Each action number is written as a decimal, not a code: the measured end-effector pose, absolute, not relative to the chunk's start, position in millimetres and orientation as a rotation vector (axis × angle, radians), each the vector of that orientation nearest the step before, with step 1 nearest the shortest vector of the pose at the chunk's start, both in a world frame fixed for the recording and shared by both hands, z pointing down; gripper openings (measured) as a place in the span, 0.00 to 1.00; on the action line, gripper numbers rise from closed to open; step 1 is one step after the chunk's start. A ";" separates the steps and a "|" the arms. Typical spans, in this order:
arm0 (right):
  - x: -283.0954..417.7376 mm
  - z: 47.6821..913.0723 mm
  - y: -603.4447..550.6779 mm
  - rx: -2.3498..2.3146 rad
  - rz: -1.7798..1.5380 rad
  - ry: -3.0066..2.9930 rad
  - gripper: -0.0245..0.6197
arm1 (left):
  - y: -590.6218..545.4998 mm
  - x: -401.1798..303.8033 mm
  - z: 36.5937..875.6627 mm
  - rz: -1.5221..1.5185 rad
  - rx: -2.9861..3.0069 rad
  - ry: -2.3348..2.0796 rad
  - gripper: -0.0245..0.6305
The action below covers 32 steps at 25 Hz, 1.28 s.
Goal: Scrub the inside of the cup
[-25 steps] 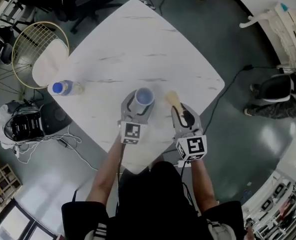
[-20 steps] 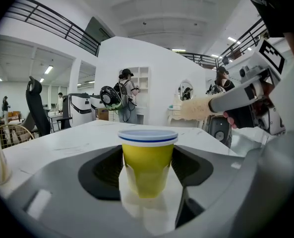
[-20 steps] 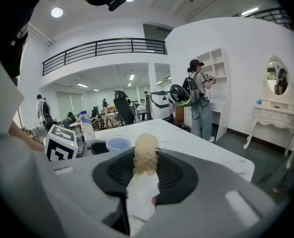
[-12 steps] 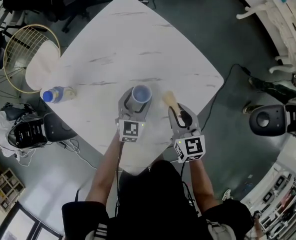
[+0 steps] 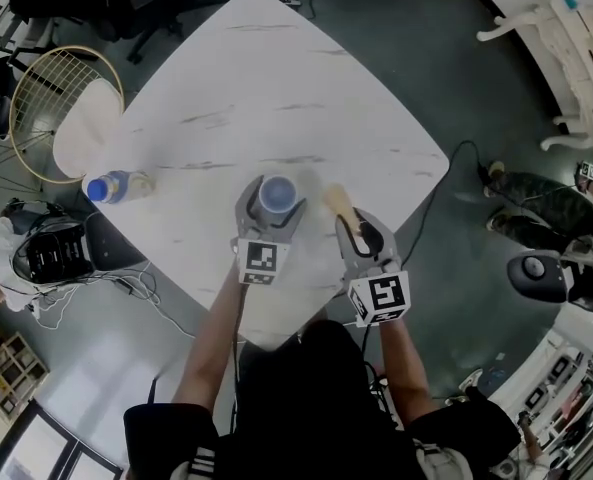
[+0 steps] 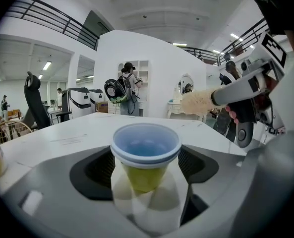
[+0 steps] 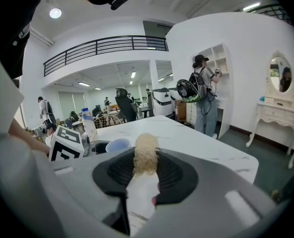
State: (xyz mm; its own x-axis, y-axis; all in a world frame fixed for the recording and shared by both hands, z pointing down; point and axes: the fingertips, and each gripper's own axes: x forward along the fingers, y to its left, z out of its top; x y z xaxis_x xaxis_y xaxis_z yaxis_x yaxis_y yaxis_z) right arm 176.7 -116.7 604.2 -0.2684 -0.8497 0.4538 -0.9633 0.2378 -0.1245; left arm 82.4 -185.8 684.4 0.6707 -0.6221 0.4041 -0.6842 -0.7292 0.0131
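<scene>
A blue paper cup [image 5: 276, 196] with a yellow lower wall stands upright on the white marble table [image 5: 276, 88], mouth up and empty. My left gripper [image 5: 274, 204] straddles it; its jaws are opening, and in the left gripper view the cup [image 6: 146, 152] sits between the pads with a small gap on each side. To its right my right gripper [image 5: 354, 230] is shut on a white-handled scrub brush [image 5: 341, 200]. The beige bristle head [image 7: 146, 155] points forward, outside the cup and a little above the table. The brush [image 6: 199, 102] also shows in the left gripper view, right of the cup.
A clear water bottle [image 5: 116, 185] with a blue cap stands near the table's left edge. A wire chair [image 5: 46, 98] with a white cushion sits left of the table. Cables and bags lie on the floor, and a person's legs [image 5: 546, 208] are at the right.
The cup has gone from tilted in the left gripper to standing upright on the table, and the left jaws have spread away from it. The right gripper and brush have barely shifted.
</scene>
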 end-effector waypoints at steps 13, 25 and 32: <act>174.9 584.8 -107.2 1.703 0.500 -2.241 0.20 | -168.4 61.3 671.0 0.617 2.702 -1.115 0.69; 155.8 538.8 -73.1 1.705 0.412 -2.287 0.20 | -128.1 42.5 589.1 0.497 2.780 -1.185 0.49; 137.2 500.2 -51.0 1.705 0.330 -2.322 0.20 | -97.9 27.5 538.1 0.426 2.825 -1.237 0.29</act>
State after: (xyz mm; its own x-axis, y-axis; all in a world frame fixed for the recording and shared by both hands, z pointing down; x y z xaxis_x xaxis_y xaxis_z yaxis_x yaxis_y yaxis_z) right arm 137.2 -51.0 500.2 -0.2893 -0.9006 0.3244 -0.9553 0.2931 -0.0385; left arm 27.5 -97.9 538.1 0.6468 -0.7171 0.2595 -0.7247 -0.6840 -0.0836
